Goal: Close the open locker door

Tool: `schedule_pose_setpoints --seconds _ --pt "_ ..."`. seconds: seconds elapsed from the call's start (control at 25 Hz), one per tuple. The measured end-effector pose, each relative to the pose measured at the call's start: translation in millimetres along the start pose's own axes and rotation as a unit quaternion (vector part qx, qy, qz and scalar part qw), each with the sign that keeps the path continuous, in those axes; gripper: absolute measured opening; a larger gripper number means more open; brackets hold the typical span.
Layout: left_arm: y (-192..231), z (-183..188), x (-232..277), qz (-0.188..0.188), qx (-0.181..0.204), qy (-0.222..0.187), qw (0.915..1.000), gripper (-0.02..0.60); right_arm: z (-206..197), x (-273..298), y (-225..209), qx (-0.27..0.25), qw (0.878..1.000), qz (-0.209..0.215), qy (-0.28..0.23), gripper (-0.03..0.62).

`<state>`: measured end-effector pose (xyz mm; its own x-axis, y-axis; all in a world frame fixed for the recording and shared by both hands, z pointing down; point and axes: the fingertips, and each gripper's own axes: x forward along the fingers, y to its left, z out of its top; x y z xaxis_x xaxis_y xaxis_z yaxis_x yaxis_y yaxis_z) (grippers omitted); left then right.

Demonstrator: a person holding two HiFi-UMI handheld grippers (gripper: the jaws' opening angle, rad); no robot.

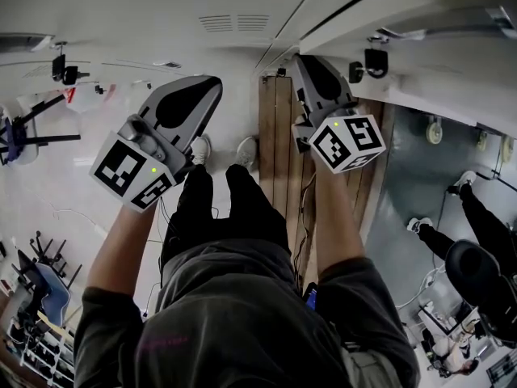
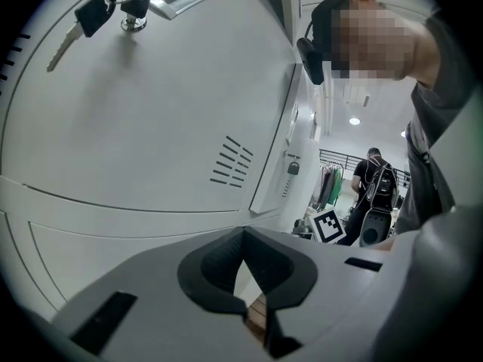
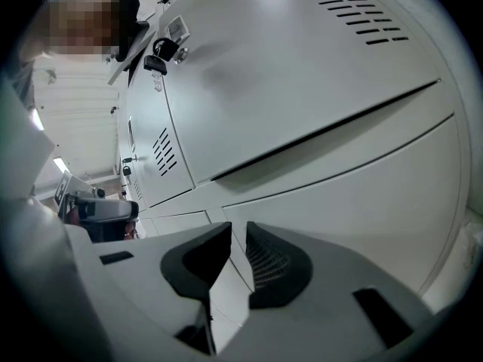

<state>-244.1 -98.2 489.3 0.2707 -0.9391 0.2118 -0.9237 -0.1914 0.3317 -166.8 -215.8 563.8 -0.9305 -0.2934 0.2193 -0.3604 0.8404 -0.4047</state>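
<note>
Right, the locker door (image 2: 151,111), keys (image 2: 94,13) hanging in it, faces my left gripper (image 2: 243,241), jaws together and empty; the right gripper (image 3: 238,236) is barely parted, empty too. I'd push flat near the keyed edge (no pinching) until it latches.

White vented locker door (image 2: 151,111), upright

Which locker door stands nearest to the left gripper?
The large white door with two black keys at its lock; it fills the view, and the other doors lie farther right.
</note>
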Motion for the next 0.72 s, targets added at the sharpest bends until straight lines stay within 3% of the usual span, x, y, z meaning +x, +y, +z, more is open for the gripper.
schedule_pose_setpoints --seconds 0.72 --pt "-14.7 8.1 3.1 -0.011 0.01 -0.005 0.9999 0.014 4.5 -14.8 10.1 -0.006 1.0 0.005 -0.005 0.064"
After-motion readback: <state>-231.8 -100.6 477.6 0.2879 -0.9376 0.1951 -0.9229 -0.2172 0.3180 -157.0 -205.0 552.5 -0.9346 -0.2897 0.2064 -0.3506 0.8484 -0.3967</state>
